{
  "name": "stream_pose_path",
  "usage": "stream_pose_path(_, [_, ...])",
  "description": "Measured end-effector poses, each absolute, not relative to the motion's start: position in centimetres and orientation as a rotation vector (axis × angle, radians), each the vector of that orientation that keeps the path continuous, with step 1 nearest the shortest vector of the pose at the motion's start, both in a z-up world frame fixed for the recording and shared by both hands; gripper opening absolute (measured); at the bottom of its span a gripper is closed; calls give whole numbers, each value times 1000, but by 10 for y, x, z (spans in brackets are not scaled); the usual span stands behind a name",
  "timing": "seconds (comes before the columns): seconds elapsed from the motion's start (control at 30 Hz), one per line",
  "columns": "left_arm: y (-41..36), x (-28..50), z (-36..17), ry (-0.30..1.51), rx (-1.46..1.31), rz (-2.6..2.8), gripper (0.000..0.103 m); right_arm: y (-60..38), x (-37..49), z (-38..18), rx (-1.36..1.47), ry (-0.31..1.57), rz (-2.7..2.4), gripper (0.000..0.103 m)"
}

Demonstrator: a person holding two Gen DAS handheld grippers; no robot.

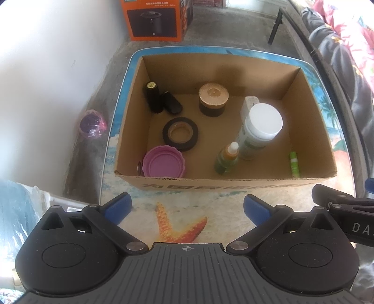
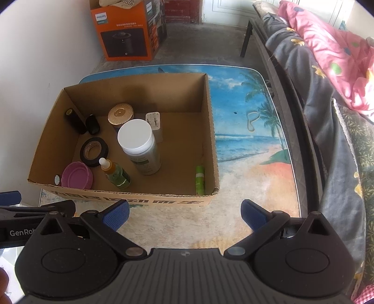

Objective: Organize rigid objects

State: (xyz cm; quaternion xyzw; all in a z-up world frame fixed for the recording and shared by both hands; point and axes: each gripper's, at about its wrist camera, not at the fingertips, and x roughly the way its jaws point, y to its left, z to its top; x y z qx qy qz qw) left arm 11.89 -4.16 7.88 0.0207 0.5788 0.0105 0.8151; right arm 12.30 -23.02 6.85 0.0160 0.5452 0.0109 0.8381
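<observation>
An open cardboard box (image 1: 131, 112) (image 2: 210, 131) stands on a beach-print table (image 1: 182, 224) (image 2: 247, 145). Inside it are a white-capped bottle (image 1: 261, 126) (image 2: 140, 147), a small green dropper bottle (image 1: 228, 159) (image 2: 115, 175), a black tape roll (image 1: 180, 133) (image 2: 94, 151), a pink lid (image 1: 163, 164) (image 2: 77, 175), a gold-lidded jar (image 1: 213, 99) (image 2: 120, 113), two black bottles (image 1: 153, 97) (image 2: 74, 120) and a green tube (image 1: 294, 163) (image 2: 200, 180). My left gripper (image 1: 187, 208) hangs open before the box's near wall. My right gripper (image 2: 185, 214) is open too, over bare table.
An orange appliance carton (image 1: 154, 18) (image 2: 128, 30) sits on the floor beyond the table. A bed with dark and pink bedding (image 2: 327, 70) runs along the right side. A purple cup in plastic (image 1: 92, 124) lies on the floor at left, by the white wall.
</observation>
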Motion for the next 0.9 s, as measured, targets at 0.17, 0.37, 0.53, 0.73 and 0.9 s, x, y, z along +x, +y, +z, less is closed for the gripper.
stream_pose_path(0.17, [-41,121,77,1245,49,26,102,-231,126,65,30,1164,26,103])
stream_pose_path(0.37, [-43,124,76,1252,59,29,102,-231,129,63,23,1177,28,103])
stream_pose_path(0.53, [-44,127,76,1253,53,28,102,-232,130,61,26,1184,26,103])
stream_pose_path(0.73, [-47,128,75,1258,50,21,102,-235,132,61,46,1180,13,103])
stream_pose_path(0.9, [-48,130,72,1269,48,28,102,-235,134,59,48,1186,13,103])
